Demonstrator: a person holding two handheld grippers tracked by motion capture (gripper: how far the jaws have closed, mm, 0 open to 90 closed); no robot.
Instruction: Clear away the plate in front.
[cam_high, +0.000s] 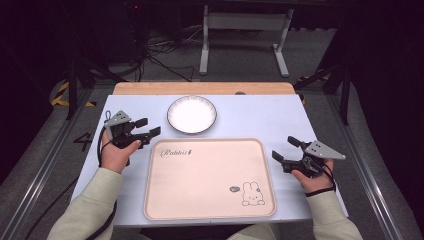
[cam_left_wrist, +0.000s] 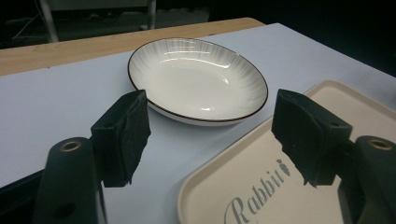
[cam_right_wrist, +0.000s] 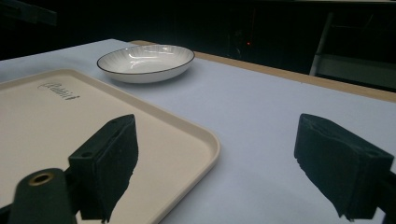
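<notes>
Risk lies with the glossy, shallow plate (cam_high: 192, 114) beyond the empty rabbit tray (cam_high: 210, 210): both left gripper (cam_high: 148, 128) and right gripper (cam_high: 283, 149) hover agape, and a rim pinch could slip.

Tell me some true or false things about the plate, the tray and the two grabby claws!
1. The plate sits on the tray. False: it rests on the table just beyond the tray's far edge.
2. The tray has a rabbit drawn on it. True.
3. The left gripper is holding the plate. False: its jaws are open and hold nothing.
4. The right gripper is open. True.
5. The plate has food on it. False: it is bare.
</notes>
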